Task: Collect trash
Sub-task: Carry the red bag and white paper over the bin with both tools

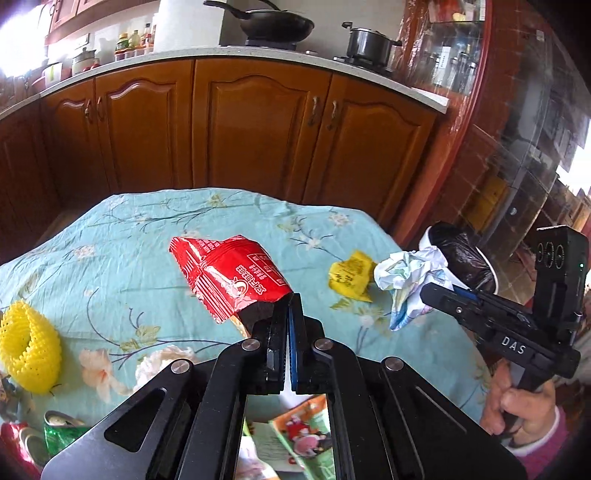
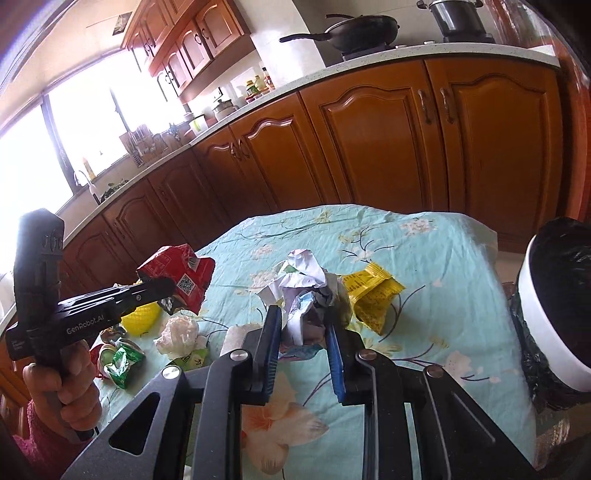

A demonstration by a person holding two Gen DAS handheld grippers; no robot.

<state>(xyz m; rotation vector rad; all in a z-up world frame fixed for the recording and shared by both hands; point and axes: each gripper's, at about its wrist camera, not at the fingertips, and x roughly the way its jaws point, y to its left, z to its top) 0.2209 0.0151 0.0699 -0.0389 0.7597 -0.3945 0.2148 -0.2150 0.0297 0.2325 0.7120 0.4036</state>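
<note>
Pinching a red wrapper (image 1: 229, 275), left claw (image 1: 286, 301); right claw (image 2: 301, 321) clamps crumpled paper (image 2: 303, 291)

This is a home kitchen. Brown wooden cabinets (image 1: 258, 136) with arched doors run beneath a pale countertop (image 2: 369, 62), where a black wok (image 1: 275, 24) and a steel pot (image 1: 369, 44) sit on a gas hob. Sauce bottles (image 1: 135, 40) line the counter, wall cupboards (image 2: 184, 40) hang by a bright window (image 2: 55, 140), and a table wears a floral cloth (image 1: 129, 229).
</note>
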